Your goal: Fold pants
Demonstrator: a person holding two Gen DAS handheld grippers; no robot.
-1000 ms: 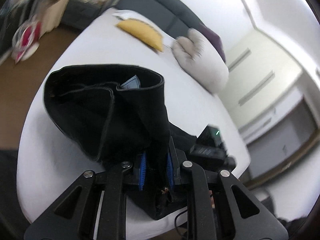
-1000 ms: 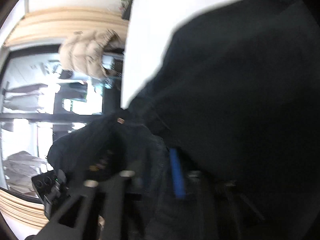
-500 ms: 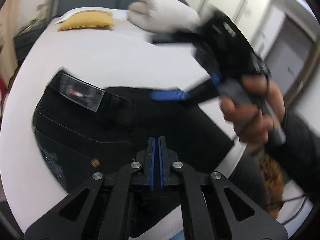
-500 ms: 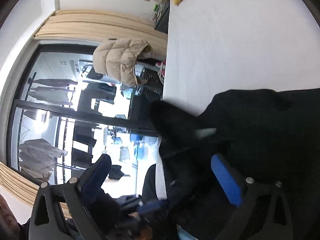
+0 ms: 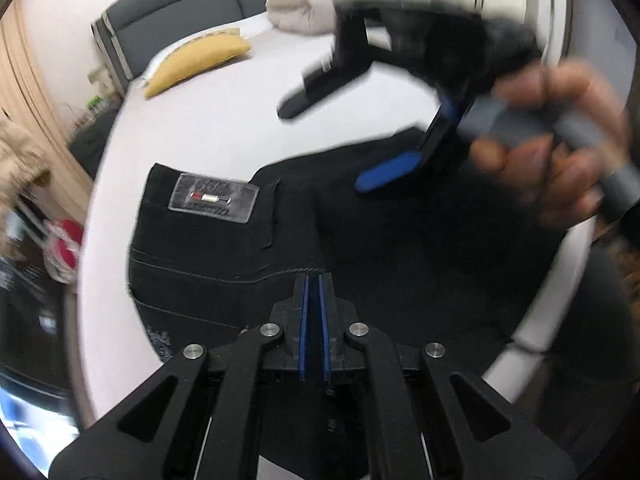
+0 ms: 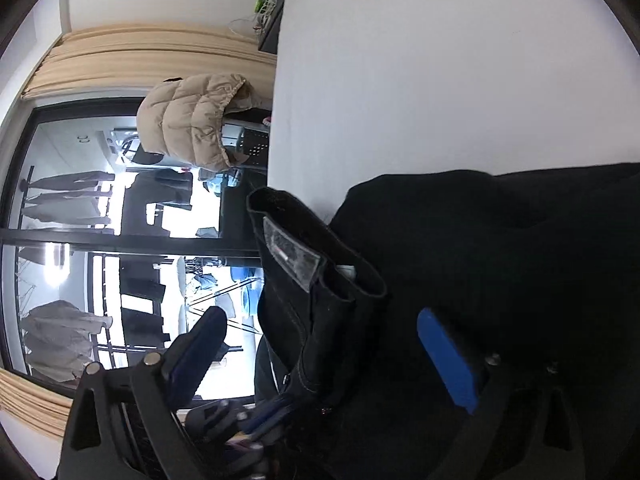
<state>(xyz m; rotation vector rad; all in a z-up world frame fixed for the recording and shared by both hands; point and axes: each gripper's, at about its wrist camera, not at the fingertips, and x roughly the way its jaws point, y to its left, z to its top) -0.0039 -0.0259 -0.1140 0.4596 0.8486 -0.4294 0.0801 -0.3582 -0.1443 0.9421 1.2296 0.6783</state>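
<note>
Pants (image 5: 360, 240), white bed (image 5: 224, 128), beige curtains (image 6: 152, 52)

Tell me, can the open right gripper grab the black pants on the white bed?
Probably yes. The right hand-held gripper is open and empty just above the black pants, with nothing in between.

A home bedroom: white bed (image 5: 224, 120), grey headboard (image 5: 176, 12), pillows (image 5: 200, 60).
</note>
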